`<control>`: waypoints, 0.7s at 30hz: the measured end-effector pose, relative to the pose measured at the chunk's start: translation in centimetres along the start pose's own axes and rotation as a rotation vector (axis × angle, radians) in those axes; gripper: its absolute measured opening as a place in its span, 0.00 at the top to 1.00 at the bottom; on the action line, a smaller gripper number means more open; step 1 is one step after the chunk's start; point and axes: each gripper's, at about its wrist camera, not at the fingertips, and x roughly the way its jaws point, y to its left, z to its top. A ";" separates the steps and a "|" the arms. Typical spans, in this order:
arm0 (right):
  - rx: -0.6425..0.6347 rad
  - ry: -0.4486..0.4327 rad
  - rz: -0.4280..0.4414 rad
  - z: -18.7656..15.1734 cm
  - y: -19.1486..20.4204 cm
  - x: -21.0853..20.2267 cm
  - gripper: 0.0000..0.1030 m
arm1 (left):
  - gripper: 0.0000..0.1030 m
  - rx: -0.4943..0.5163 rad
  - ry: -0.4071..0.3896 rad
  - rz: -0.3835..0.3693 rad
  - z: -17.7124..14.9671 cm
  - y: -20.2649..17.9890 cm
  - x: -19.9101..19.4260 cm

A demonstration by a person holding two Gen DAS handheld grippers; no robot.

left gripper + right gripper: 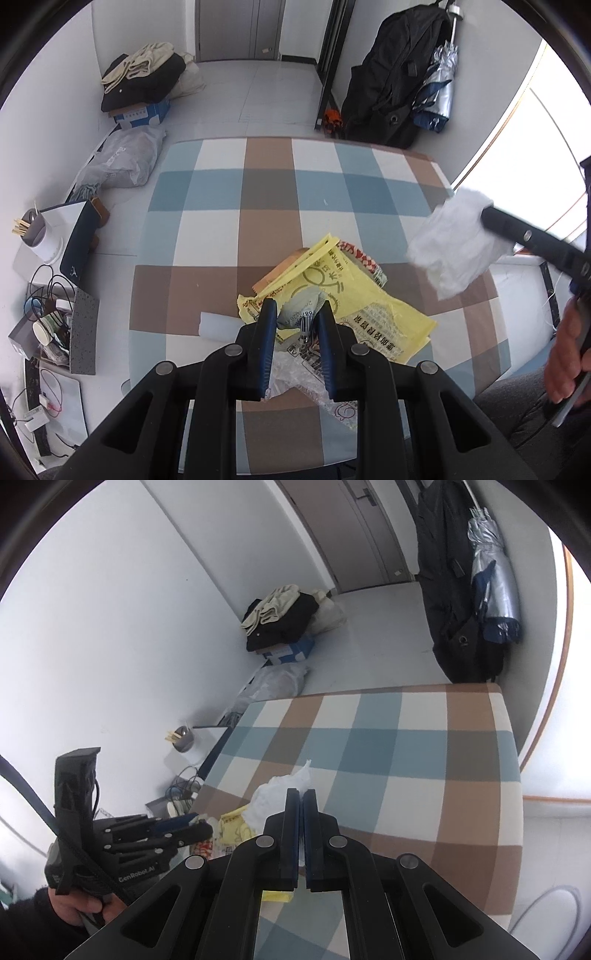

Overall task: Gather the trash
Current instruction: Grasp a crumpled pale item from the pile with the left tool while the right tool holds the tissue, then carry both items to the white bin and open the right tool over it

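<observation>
trash lies heaped on the checked worktop (221,221): a yellow bag (351,295) over wrappers. left tongs (295,314) straddle it, parted, gripping nothing. right tongs (301,801) pinch a white tissue (450,243) beside the heap; that limp wad could slip free.

The table (258,192) wears a checked cloth of blue, brown and white squares, and most of it is bare. The litter sits toward its near edge — a yellow bag (354,295) with printed lettering spread flat, a patterned wrapper (364,260) showing from under its far side, and a brown paper piece (273,275) peeking out on the left. A small white slip (218,325) lies just beside the bag, and crinkled clear plastic (295,373) rests at the closest edge — partly overlapping the bag.
</observation>
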 end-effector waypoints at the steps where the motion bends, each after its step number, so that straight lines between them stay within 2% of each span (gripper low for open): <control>1: 0.004 -0.001 -0.004 -0.3 0.1 -0.1 0.99 | 0.83 0.000 -0.009 -0.004 0.0 0.1 -0.2; 12: 0.113 -0.058 -0.033 -3.6 0.7 -3.4 0.99 | 0.83 0.016 -0.149 -0.039 0.3 0.0 -4.4; 21: 0.113 -0.169 -0.036 -3.0 1.9 -9.3 0.99 | 0.83 0.025 -0.205 -0.091 1.4 -1.1 -6.2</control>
